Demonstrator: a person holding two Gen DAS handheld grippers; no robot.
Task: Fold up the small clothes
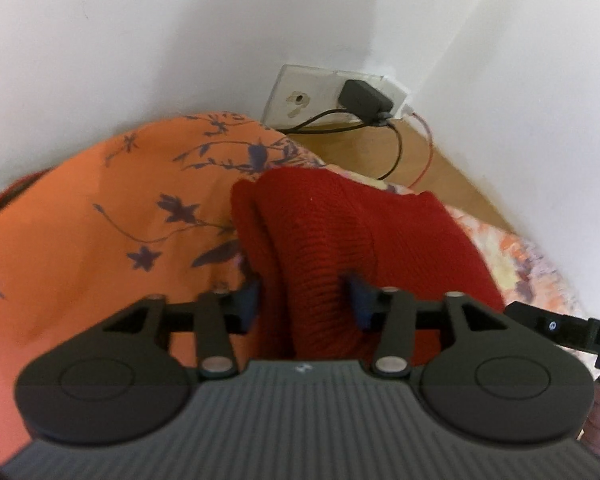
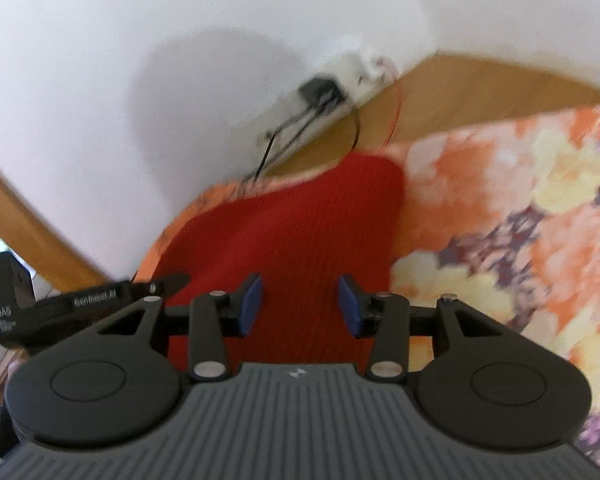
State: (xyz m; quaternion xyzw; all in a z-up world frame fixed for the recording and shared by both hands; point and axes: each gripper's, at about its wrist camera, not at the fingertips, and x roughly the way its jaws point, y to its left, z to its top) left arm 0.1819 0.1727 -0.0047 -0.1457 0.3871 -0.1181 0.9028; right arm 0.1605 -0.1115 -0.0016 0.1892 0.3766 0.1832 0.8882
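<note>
Red knit garment (image 1: pixel 320 232) lies straight ahead of both grippers, spread on an orange floral sheet (image 1: pixel 100 208) and running away from the fingers toward the wall, so its long axis is roughly in line with each gripper's own forward direction. The left gripper (image 1: pixel 306 300) has its jaws parted to a middling width with a raised ridge of the knit sitting between them; the blue pads (image 1: pixel 358 300) look close to or just touching the cloth on either side, but I cannot tell whether they actually pinch it. The right gripper (image 2: pixel 300 304) is likewise parted, its blue pads clear of the fabric, with flat knit directly under and ahead of the gap. Judging by that, the left gripper is the nearer to a hold, and the coming move likely turns on closing over that ridge and carrying the near edge forward along the garment's length. The left view shows what the right does not: bunched folds at the garment's left side and a wall socket (image 1: pixel 332 96) with a black charger (image 1: pixel 364 98) plugged in beyond the far end. The right view, which is blurred, shows instead the garment's straight right edge against a paler flowered cloth (image 2: pixel 520 220), and the other gripper's body at its left.
</note>
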